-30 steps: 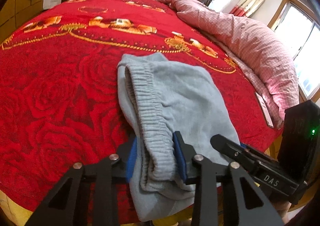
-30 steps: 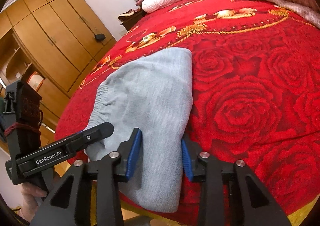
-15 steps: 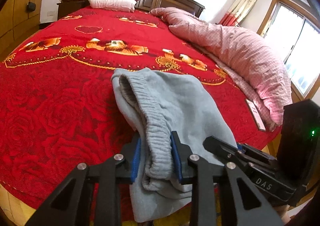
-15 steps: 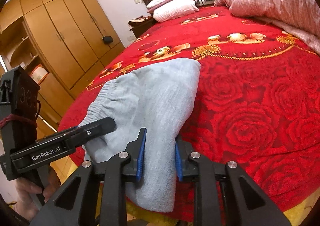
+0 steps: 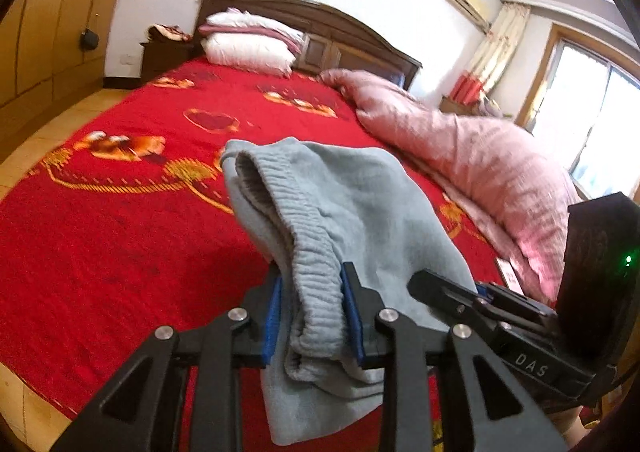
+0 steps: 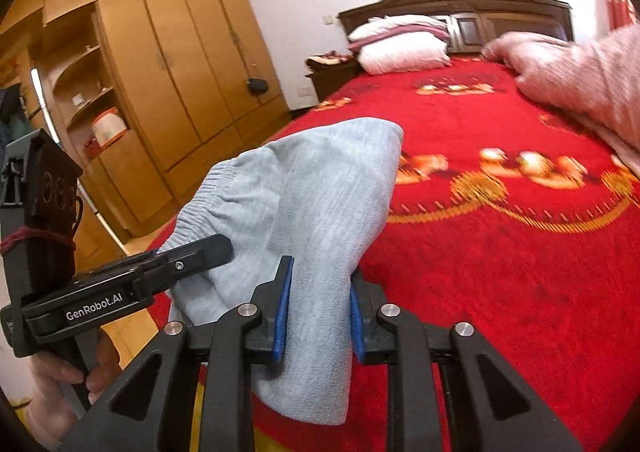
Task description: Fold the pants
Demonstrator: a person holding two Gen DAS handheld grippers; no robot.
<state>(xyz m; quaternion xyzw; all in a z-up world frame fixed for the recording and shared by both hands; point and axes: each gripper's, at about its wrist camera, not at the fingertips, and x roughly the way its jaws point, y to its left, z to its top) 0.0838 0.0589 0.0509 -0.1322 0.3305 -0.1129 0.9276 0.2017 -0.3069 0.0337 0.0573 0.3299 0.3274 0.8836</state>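
Observation:
The grey sweatpants (image 5: 352, 211) are folded into a short bundle and held up over the near edge of the red bed (image 5: 120, 219). My left gripper (image 5: 314, 312) is shut on the ribbed waistband end. My right gripper (image 6: 318, 308) is shut on the plain folded edge of the pants (image 6: 320, 203). Each gripper shows in the other's view: the right one in the left wrist view (image 5: 500, 316), the left one in the right wrist view (image 6: 132, 284). The far end of the bundle hangs forward above the bedspread.
A pink quilt (image 5: 480, 155) is heaped along the bed's right side. White pillows (image 5: 248, 47) lie by the dark headboard. A wooden wardrobe (image 6: 160, 83) stands left of the bed, and a window (image 5: 592, 123) is at the right.
Both grippers closed on the pants about half a second ago and have lifted the bundle off the bed. The views have tilted up toward the headboard.

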